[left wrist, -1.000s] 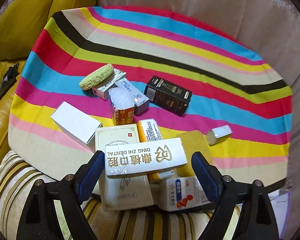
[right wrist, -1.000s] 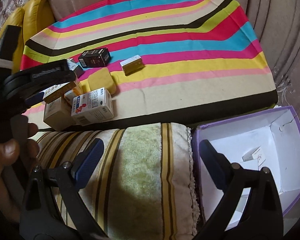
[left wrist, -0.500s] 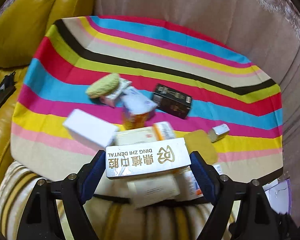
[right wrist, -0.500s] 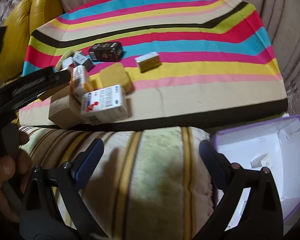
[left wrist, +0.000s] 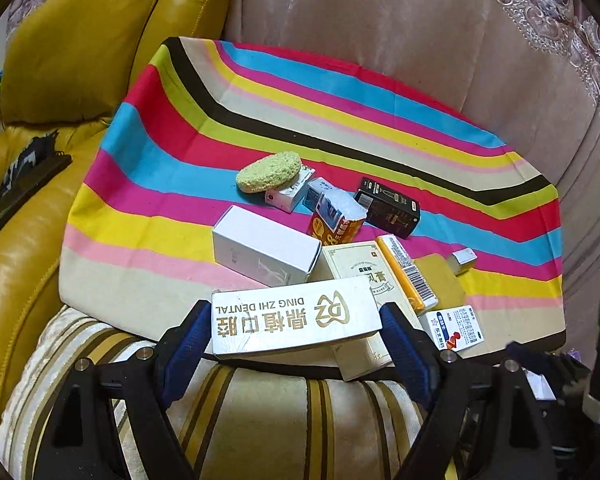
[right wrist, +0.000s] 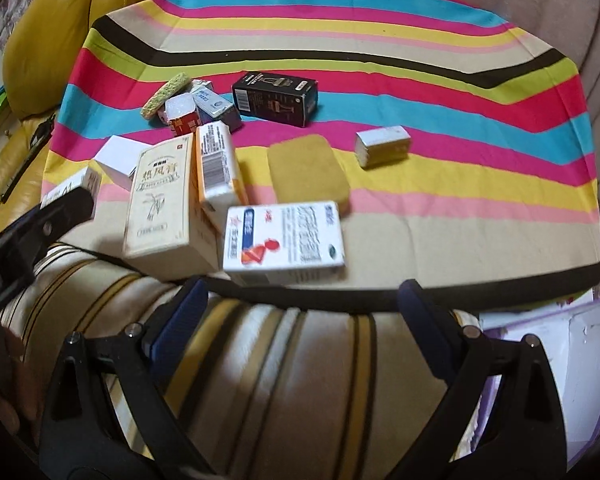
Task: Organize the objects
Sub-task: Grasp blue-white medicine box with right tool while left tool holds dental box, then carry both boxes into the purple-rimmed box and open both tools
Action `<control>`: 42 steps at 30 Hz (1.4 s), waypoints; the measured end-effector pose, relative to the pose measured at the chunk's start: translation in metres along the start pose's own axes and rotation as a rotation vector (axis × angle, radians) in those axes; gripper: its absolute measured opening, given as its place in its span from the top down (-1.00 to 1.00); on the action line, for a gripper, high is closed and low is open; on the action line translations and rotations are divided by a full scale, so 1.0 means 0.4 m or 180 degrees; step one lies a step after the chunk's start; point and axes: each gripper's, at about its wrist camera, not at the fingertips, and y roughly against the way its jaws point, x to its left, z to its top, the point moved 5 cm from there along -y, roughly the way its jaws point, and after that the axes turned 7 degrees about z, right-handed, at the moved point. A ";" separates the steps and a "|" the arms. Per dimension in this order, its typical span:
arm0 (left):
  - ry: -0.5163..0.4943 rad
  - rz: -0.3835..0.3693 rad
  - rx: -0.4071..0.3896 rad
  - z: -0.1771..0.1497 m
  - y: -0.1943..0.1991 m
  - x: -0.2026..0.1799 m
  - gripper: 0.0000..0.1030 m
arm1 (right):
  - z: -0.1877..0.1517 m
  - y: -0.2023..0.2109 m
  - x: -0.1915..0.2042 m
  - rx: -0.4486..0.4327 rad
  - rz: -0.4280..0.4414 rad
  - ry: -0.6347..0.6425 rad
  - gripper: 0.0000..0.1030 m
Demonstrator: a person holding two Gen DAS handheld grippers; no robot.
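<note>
A silver-white box printed DING ZHI DENTAL [left wrist: 284, 312] hangs over the near edge of the striped cloth [left wrist: 340, 120], with my left gripper [left wrist: 294, 332] shut on its two ends. Behind it lies a pile: a plain white box [left wrist: 266, 250], a cream box [right wrist: 160, 196], an orange box [right wrist: 218, 168], a blue-and-red medicine box [right wrist: 284, 238], a yellow sponge [right wrist: 308, 170], a small silver box [right wrist: 382, 146], a black box [right wrist: 276, 98] and a round green sponge [right wrist: 164, 94]. My right gripper [right wrist: 303, 300] is open over the striped cushion, just short of the medicine box, with nothing between its fingers.
A white box with a purple rim [right wrist: 560, 360] stands open at the lower right. A yellow leather seat [left wrist: 60, 60] with a flat black object [left wrist: 20, 184] on it borders the cloth on the left. The striped cushion [left wrist: 300, 420] lies in front, a beige backrest [left wrist: 380, 20] behind.
My left gripper closed on the dental box and carried it from above the pile toward the cloth's near edge. My right gripper swung left, from the purple-rimmed box to the medicine box.
</note>
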 end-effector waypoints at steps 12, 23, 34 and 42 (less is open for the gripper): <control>0.0049 -0.0109 0.0056 -0.009 -0.022 0.006 -0.64 | 0.040 -0.064 -0.003 0.0134 -0.0173 0.0004 -0.66; -0.0073 -0.0075 -0.0010 -0.013 -0.016 -0.011 -0.64 | 0.023 -0.057 -0.012 0.0085 -0.0188 -0.0038 -0.40; -0.0382 -0.0042 -0.0125 -0.015 0.024 -0.072 -0.64 | -0.024 0.023 -0.049 -0.0101 -0.0115 -0.0201 -0.40; -0.0623 -0.0223 -0.0069 -0.048 0.050 -0.173 -0.64 | -0.074 0.091 -0.138 -0.0202 -0.0105 -0.0500 -0.40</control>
